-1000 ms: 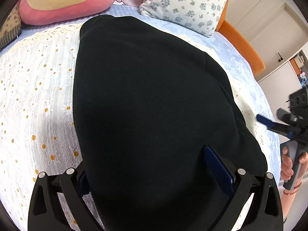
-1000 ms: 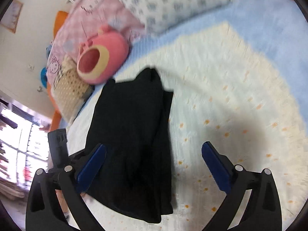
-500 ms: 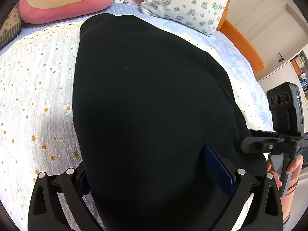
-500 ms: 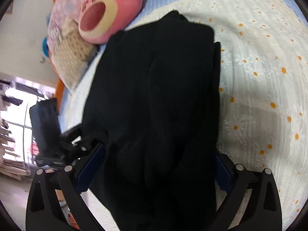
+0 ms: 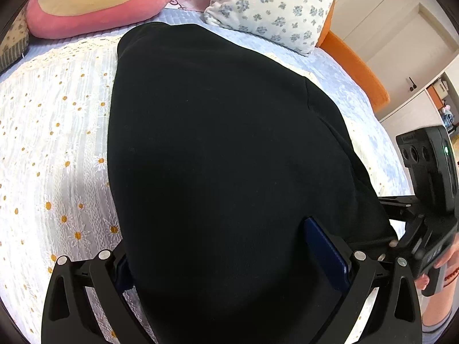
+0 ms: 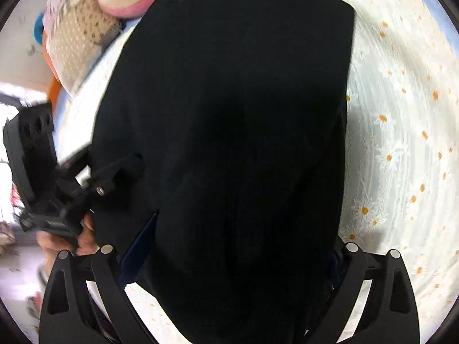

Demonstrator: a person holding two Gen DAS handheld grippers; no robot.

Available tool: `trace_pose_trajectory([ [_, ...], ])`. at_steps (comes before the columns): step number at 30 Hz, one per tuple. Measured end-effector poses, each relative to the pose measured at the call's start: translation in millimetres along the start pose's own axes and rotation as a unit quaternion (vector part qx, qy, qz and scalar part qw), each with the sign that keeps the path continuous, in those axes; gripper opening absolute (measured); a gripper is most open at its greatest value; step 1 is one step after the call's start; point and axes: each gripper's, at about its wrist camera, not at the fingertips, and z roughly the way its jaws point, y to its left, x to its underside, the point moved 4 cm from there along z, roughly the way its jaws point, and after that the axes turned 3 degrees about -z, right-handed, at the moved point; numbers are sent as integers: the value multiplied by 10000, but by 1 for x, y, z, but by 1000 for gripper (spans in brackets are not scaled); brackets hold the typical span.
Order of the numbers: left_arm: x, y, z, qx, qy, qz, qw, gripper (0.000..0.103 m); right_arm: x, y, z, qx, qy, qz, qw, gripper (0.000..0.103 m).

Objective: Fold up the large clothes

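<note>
Both grippers down at the near hem now. Left gripper wide open, black garment lying between its fingers, blue pad resting on the cloth on one side, the other pad mostly under the edge. No pinch yet. Right gripper looks about the same: jaws spread, fabric filling the gap, nothing clamped as far as I can tell, though one pad is hidden by cloth.

Risks from here, imo: if the jaws close too shallow they'll catch only the top layer, and the lift peels the fold apart instead of carrying the whole stack. Grab too deep and the daisy-print bedspread comes up w/ it. The two grippers are also close together at the hem, so uneven lift = skewed fold, or they bump each other.

The garment itself: black, thick-looking knit, already folded lengthwise into a long panel, a seam edge showing along one side, layers stacked. Lies flat on the bed, running from the near edge toward the pink cushion and floral pillow, short of both. Few wrinkles, but black-on-black hides detail.
</note>
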Motion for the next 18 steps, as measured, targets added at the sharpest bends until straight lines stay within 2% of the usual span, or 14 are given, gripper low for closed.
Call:
trace_pose_trajectory([
  [3, -1, 0, 0, 5, 18, 2, 10000, 100, -9, -2, -18, -885, -344, 386, 9947, 94],
  [6, -3, -1, 1, -22, 54, 7, 10000, 100, -14, -1, -21, -1044, -429, 465, 9925, 94],
  [8, -5, -2, 2, -64, 75, -27, 9999, 100, -15, -4, -12, -920, -391, 594, 9932, 93],
  [9, -5, -3, 2, -111, 70, -39, 9999, 100, -14, -5, -8, -825, -384, 624, 9939, 86],
  [11, -5, -5, 3, -233, 61, -19, 9997, 100, -10, -4, -3, -204, -375, 496, 9979, 71],
  [13, -5, -9, 2, -393, 67, 2, 9992, 96, -6, 2, -8, -9, -421, 379, 9984, 61],
  [15, -7, -15, -3, -619, 6, 21, 9981, 84, -4, 6, -13, 156, -427, 358, 9983, 52],
  [17, -9, -23, -11, -834, -77, 80, 9965, 60, -2, 15, -17, 437, -506, 297, 9973, 48],
  [18, -10, -28, -16, -939, -110, 140, 9954, 55, -1, 19, -19, 539, -558, 271, 9966, 45],
])
